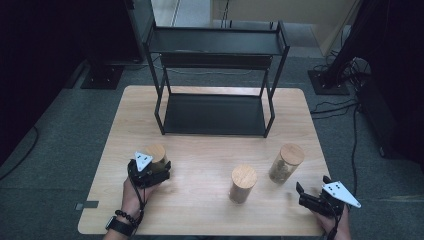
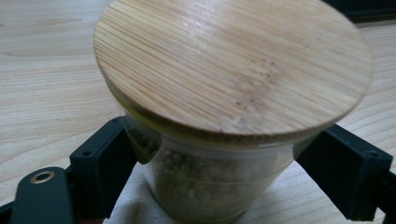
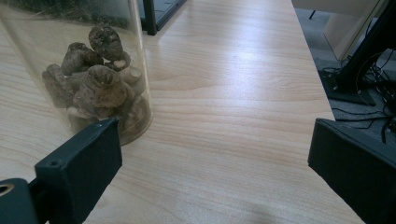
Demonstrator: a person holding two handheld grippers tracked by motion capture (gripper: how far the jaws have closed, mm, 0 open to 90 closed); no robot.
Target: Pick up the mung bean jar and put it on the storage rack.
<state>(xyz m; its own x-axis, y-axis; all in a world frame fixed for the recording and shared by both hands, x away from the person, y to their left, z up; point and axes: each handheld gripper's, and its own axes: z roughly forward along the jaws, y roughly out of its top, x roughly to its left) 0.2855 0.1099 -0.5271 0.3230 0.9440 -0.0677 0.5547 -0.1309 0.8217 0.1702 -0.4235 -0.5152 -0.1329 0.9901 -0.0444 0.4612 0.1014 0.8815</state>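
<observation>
The high view looks forward and down from above the person's side, far enough back to take in the whole light wooden surface (image 1: 200, 165) and the black metal shelf rack (image 1: 215, 80) at its far edge. The left gripper view sits very close to a glass jar of green beans with a round bamboo lid (image 2: 233, 65), looking down onto it; the high view shares this jar (image 1: 157, 155). The right gripper view sits low, looking along the wood past a clear glass jar of brown lumps (image 3: 93, 79), also seen from above (image 1: 285, 162).

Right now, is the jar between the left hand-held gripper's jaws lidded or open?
Lidded. A round wooden lid sits flat on the jar, covering its mouth; small greenish beads show through the glass below.
</observation>
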